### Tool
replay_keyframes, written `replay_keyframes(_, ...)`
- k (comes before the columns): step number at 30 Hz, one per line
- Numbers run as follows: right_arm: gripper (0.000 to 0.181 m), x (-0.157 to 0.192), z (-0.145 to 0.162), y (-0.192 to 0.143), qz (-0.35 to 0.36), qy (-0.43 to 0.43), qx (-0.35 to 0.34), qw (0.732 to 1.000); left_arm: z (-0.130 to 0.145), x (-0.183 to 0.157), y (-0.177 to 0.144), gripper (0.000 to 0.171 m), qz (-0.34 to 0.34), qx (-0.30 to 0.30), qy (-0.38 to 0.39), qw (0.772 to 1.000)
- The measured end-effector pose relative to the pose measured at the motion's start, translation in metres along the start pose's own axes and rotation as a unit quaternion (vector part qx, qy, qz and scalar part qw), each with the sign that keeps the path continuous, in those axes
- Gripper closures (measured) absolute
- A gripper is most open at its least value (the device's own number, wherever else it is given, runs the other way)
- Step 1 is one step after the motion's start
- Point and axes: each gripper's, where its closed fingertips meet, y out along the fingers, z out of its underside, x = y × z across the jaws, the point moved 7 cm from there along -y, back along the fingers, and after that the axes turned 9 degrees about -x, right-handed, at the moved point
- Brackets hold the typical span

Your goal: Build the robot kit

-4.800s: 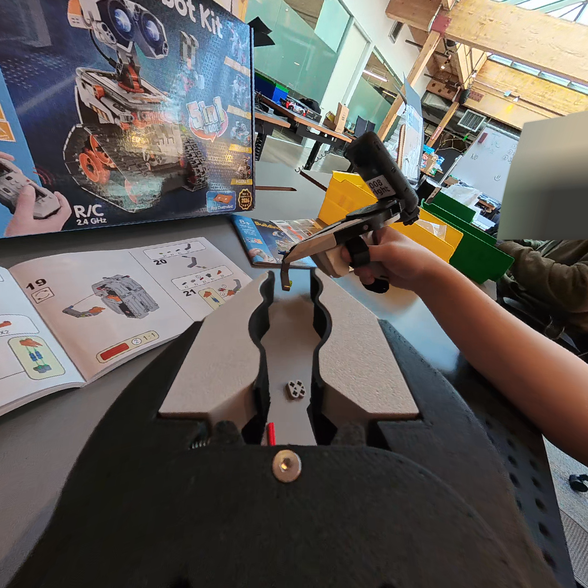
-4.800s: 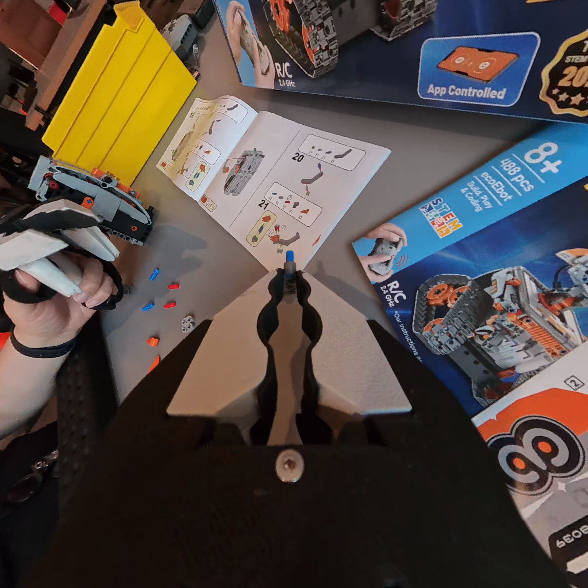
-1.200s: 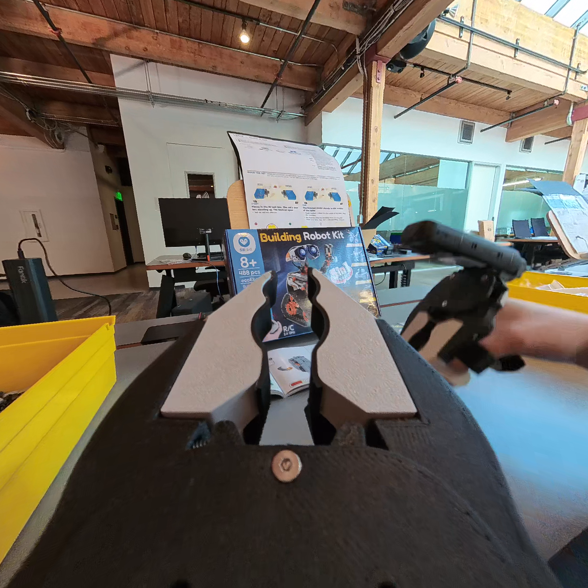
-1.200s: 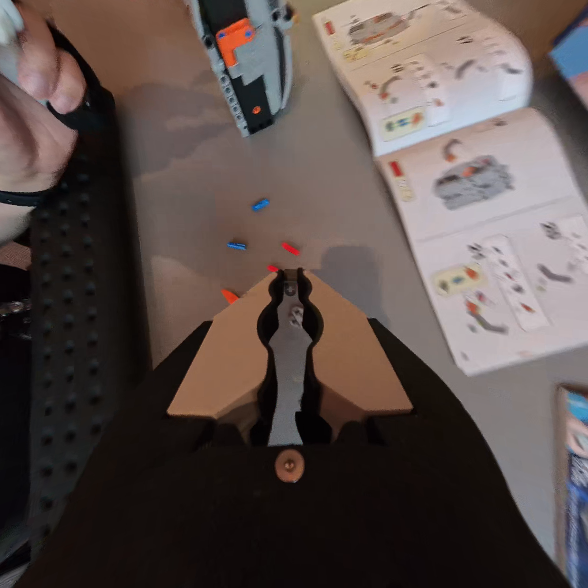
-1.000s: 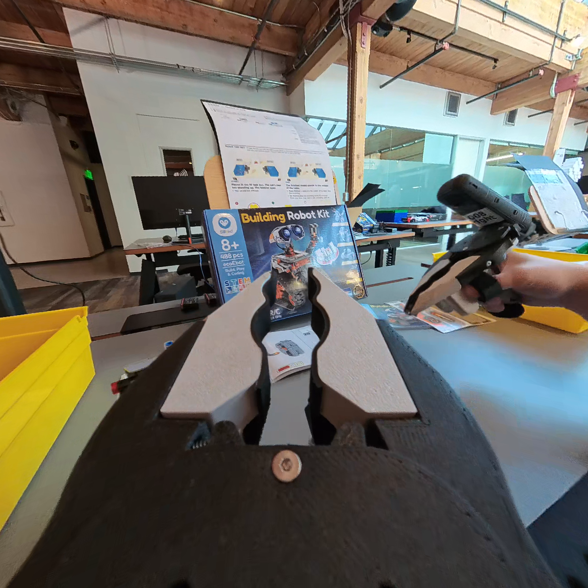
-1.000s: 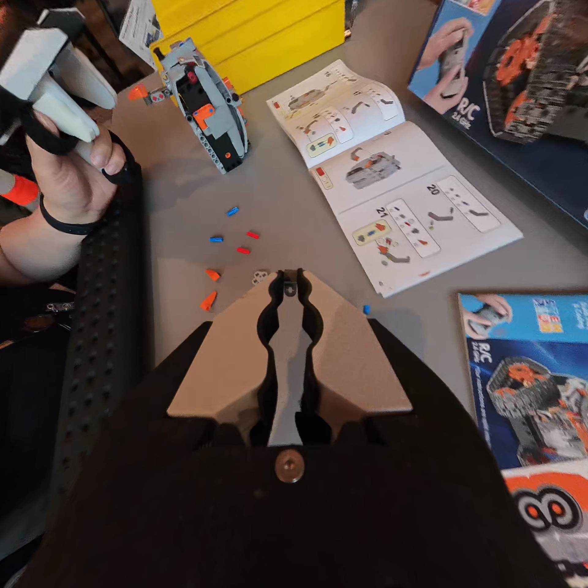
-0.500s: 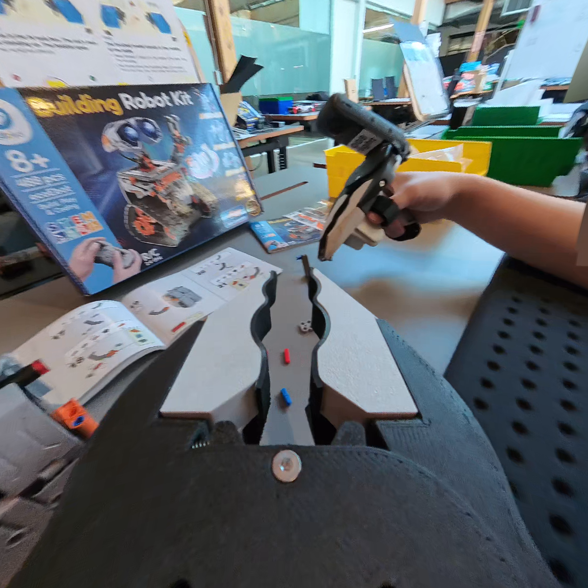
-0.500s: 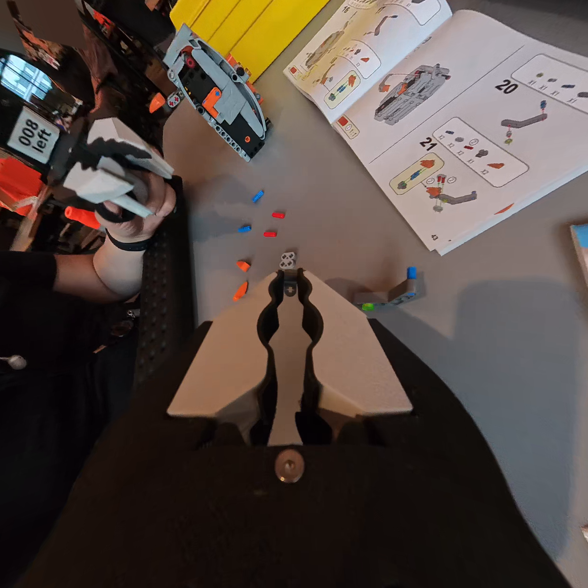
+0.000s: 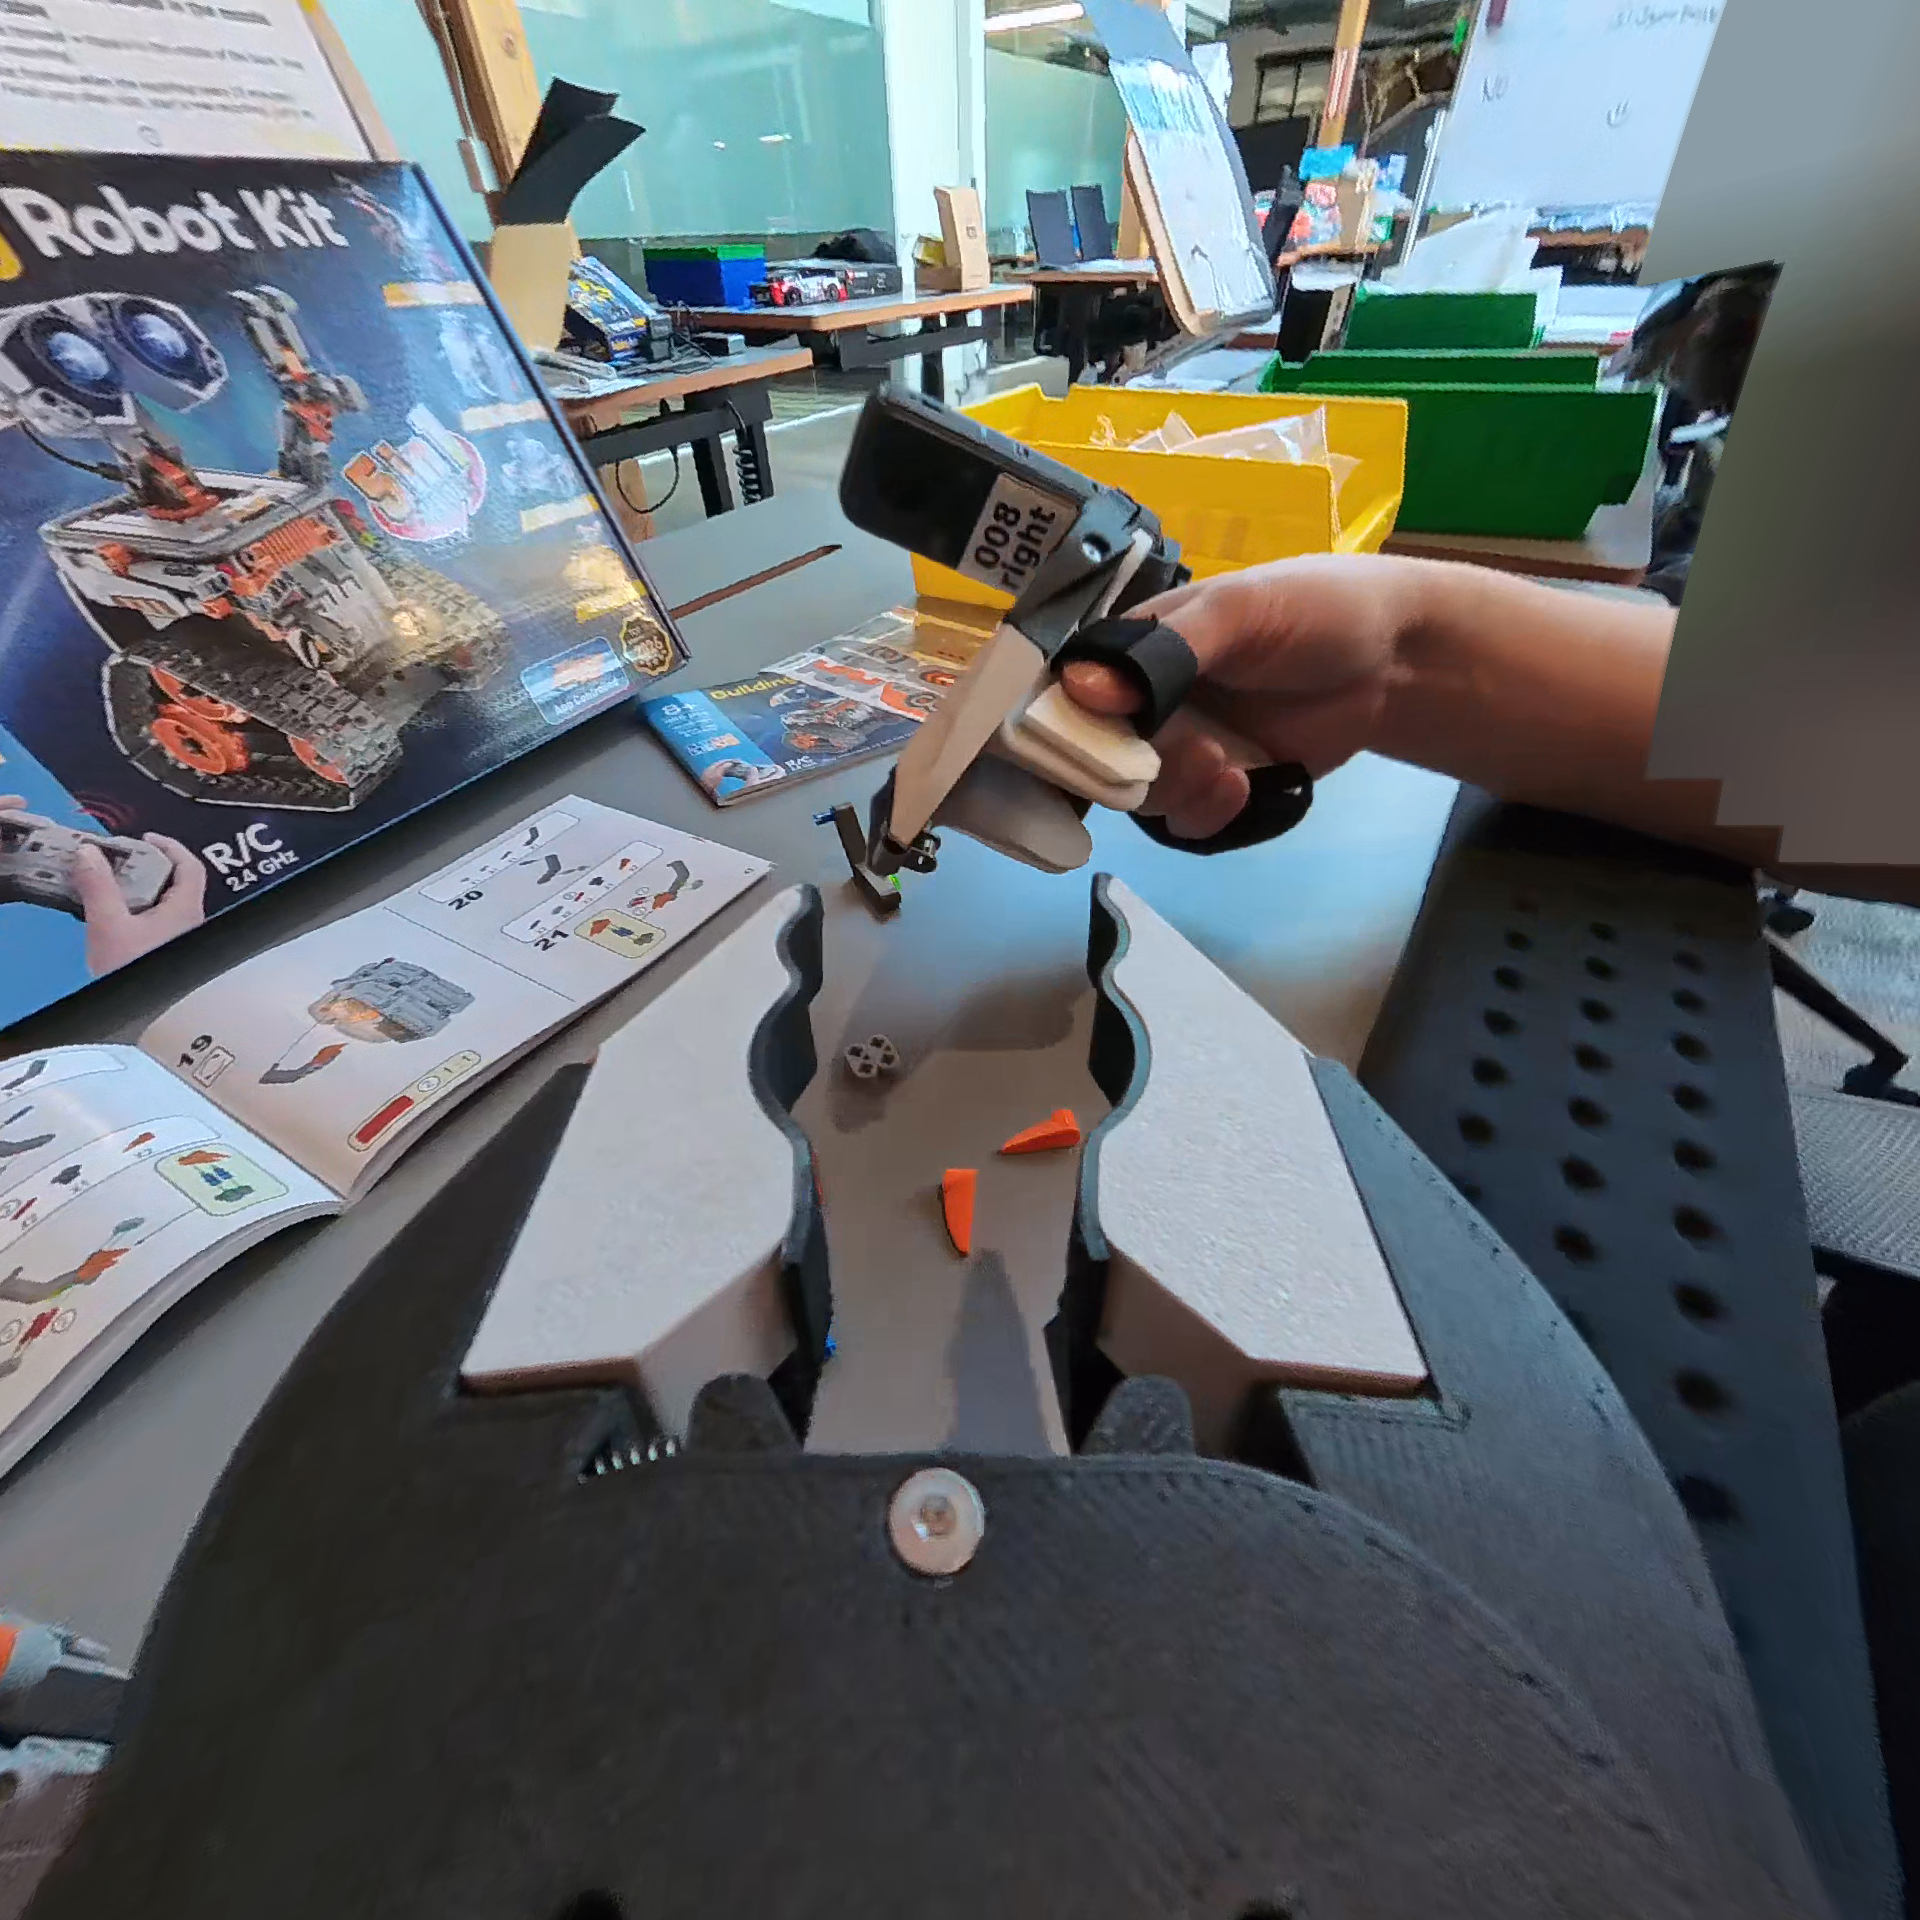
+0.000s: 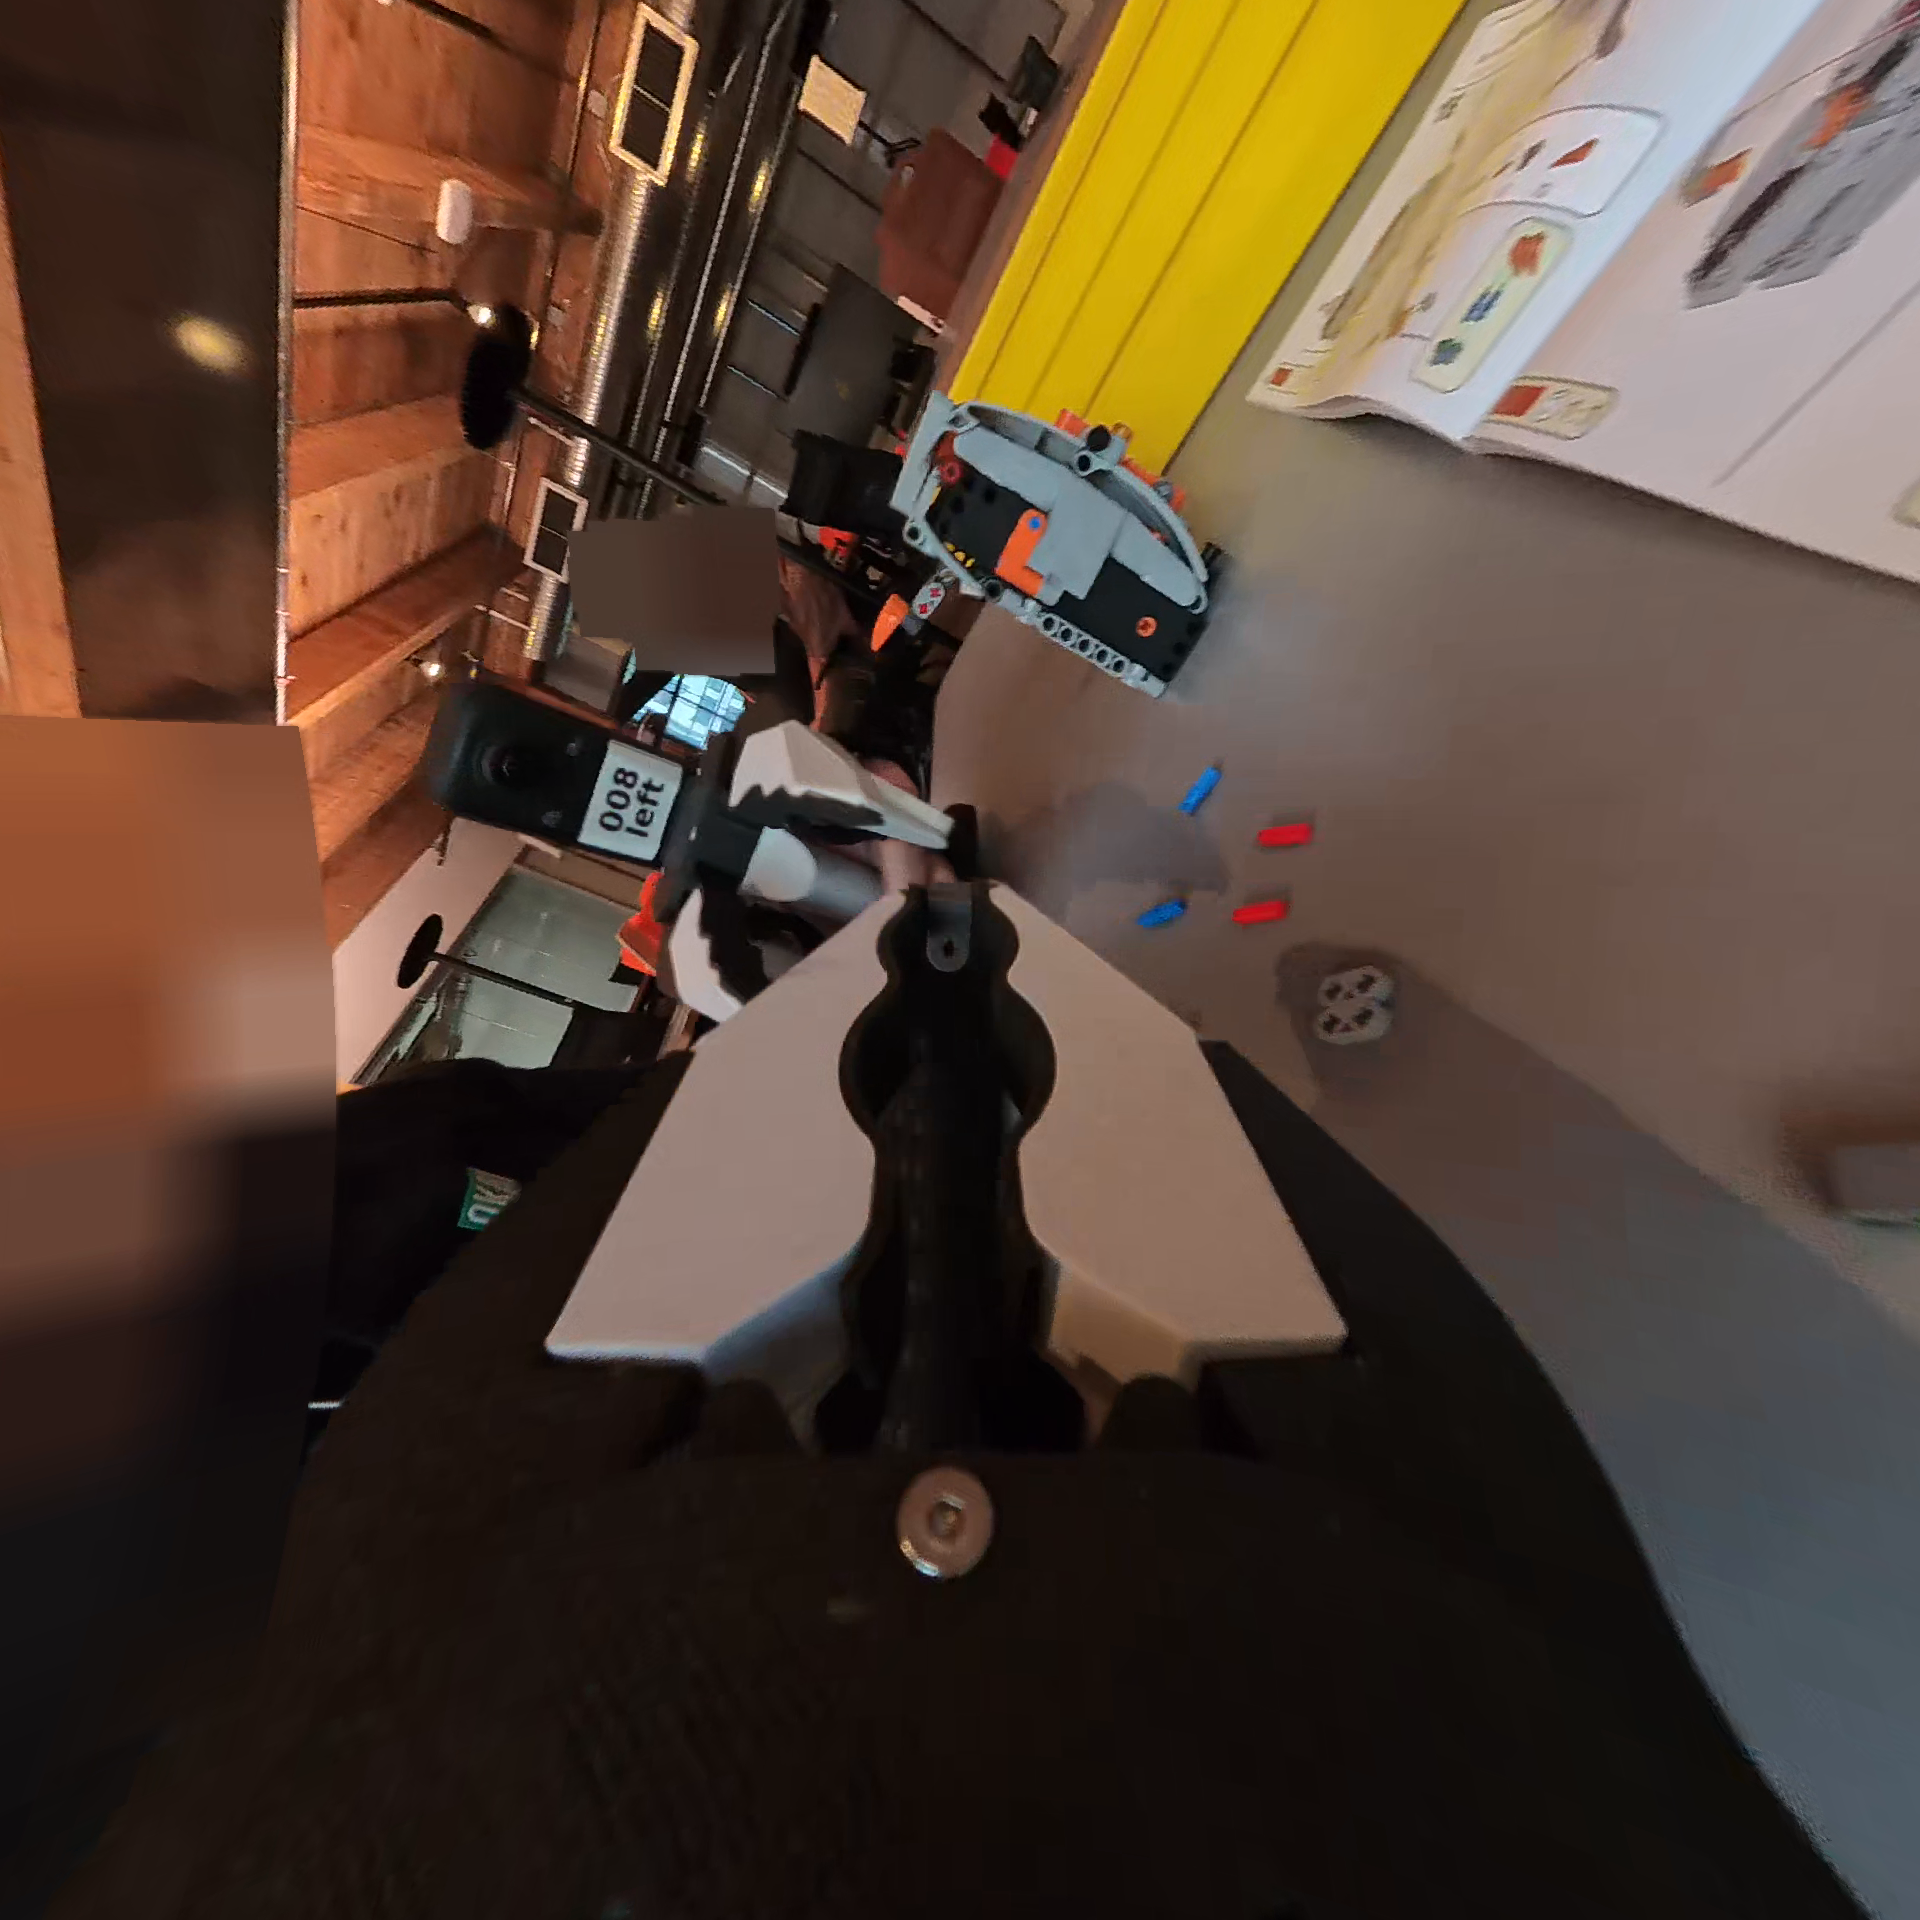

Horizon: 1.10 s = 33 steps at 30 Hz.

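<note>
— Tabletop (image 9: 1226, 935) first: what lies on it?

— Grey, matte. Far left, a big dark-blue kit box (image 9: 312, 468) propped upright. In front of it an open instruction booklet (image 9: 468, 966). Two thin booklets (image 9: 790, 727) further back, then a yellow bin (image 9: 1195, 488) and green bins (image 9: 1496, 436).

— Your left gripper (image 9: 953, 891)?

— Jaws wide, holding nothing, hovering low. Seen between them on the tabletop: a small grey connector (image 9: 871, 1058) with cross-shaped holes, lying flat, and two orange wedge pieces (image 9: 1042, 1132), close together but apart.

— And the right gripper (image 10: 945, 914)?

— Jaws pinched narrow on a tiny grey piece (image 10: 948, 935). It is flat with a rounded end and one hole, and sticks out just past the tips. From the left wrist view the tips point steeply down, close above the tabletop.

— Anything beside it?

— A bent dark-grey beam (image 9: 857, 852), blue pin at one end, a green bit at the other, just beside the tips. Touching or not, I cannot tell.

— Loose parts elsewhere?

— In the right wrist view: two blue pins (image 10: 1200, 790) and two red pins (image 10: 1285, 833) scattered near the connector. Beyond them a half-built grey, black and orange assembly (image 10: 1060, 561), near a second yellow bin (image 10: 1195, 208).
</note>
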Motion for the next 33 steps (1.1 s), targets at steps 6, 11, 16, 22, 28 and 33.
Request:
replay_keyframes(6,0.174,0.008,0.013,0.013,-0.027,0.016,0.022,0.999,0.004,-0.008,0.008,0.138,-0.005,0.029,0.052,0.998)
replay_keyframes(11,0.174,0.008,0.019,0.019,-0.043,0.034,0.034,0.998,0.005,-0.008,0.009,0.138,-0.017,0.036,0.069,0.997)
replay_keyframes(16,0.174,0.012,0.024,0.024,-0.069,0.050,0.041,0.996,0.006,-0.008,0.009,0.146,-0.019,0.044,0.081,0.996)
replay_keyframes(22,0.174,0.013,0.027,0.027,-0.083,0.060,0.049,0.994,0.008,-0.011,0.009,0.154,-0.015,0.053,0.103,0.993)
replay_keyframes(28,0.170,0.014,0.029,0.027,-0.096,0.065,0.058,0.992,0.007,-0.013,0.007,0.157,-0.016,0.056,0.117,0.991)
replay_keyframes(33,0.166,0.017,0.028,0.026,-0.103,0.062,0.066,0.991,0.006,-0.014,0.006,0.157,-0.014,0.053,0.124,0.991)
